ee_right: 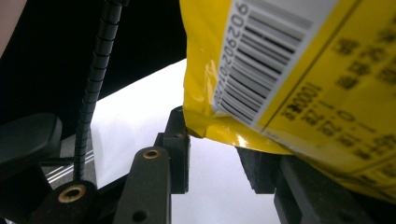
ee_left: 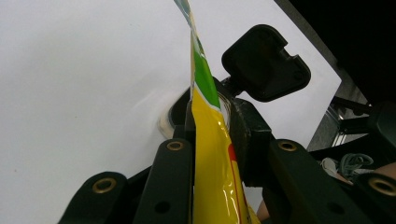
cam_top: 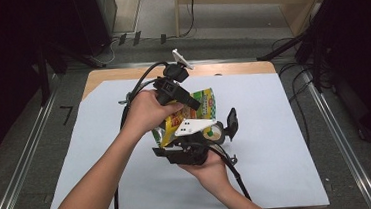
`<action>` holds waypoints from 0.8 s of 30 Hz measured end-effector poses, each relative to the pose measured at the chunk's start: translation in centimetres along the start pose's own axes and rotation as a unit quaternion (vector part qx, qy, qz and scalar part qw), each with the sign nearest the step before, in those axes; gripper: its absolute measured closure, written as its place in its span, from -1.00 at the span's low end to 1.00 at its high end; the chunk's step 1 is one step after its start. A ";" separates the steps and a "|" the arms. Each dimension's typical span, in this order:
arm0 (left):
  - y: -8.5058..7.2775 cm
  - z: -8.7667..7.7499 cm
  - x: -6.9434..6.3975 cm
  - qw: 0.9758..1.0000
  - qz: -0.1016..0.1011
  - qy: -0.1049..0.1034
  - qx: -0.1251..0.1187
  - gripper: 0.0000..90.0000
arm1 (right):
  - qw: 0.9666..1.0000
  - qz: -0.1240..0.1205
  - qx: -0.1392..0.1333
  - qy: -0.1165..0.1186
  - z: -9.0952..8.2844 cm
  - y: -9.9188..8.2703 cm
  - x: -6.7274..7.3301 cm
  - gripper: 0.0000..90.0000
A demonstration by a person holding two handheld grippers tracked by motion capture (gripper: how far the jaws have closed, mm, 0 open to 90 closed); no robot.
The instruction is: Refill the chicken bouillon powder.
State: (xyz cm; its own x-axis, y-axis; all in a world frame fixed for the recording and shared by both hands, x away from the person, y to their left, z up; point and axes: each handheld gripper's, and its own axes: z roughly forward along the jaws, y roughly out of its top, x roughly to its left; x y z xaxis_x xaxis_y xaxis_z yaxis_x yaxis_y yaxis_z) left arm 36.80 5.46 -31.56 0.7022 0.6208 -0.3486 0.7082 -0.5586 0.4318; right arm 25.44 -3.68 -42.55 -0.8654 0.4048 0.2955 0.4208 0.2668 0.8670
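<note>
A yellow and green snack bag is held up above the middle of the table. My left gripper comes in from the upper left and is shut on the bag's edge, which stands upright between its jaws. My right gripper is below the bag, with its jaws spread wide. In the right gripper view the bag's barcoded corner hangs over the gap, brushing the left finger. One right finger shows beyond the bag.
White paper covers a wooden table. A pale round ring sits by the right gripper, partly hidden by the bag. Cables trail from both grippers. Dark stands and floor cables surround the table.
</note>
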 end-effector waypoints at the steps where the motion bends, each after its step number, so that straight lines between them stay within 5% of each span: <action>1: 0.0 0.0 0.0 1.000 0.001 0.001 0.000 0.73 | 1.000 0.001 0.000 -0.001 0.0 0.0 0.0 0.49; 13: -0.1 -0.3 0.4 1.000 -0.003 0.001 -0.007 0.73 | 1.000 -0.001 0.004 -0.015 0.5 -0.1 -0.1 0.49; 24: 0.8 0.0 0.4 1.000 -0.002 0.014 0.005 0.73 | 1.000 0.022 -0.003 -0.003 0.1 0.3 -0.7 0.48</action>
State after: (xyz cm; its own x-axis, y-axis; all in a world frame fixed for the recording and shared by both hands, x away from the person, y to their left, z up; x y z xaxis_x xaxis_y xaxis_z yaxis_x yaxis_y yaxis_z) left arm 37.60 5.28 -31.37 0.6974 0.6378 -0.3269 0.7116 -0.5618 0.4219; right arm 26.17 -3.74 -42.55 -0.8445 0.4209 0.3310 0.4566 0.2432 0.8558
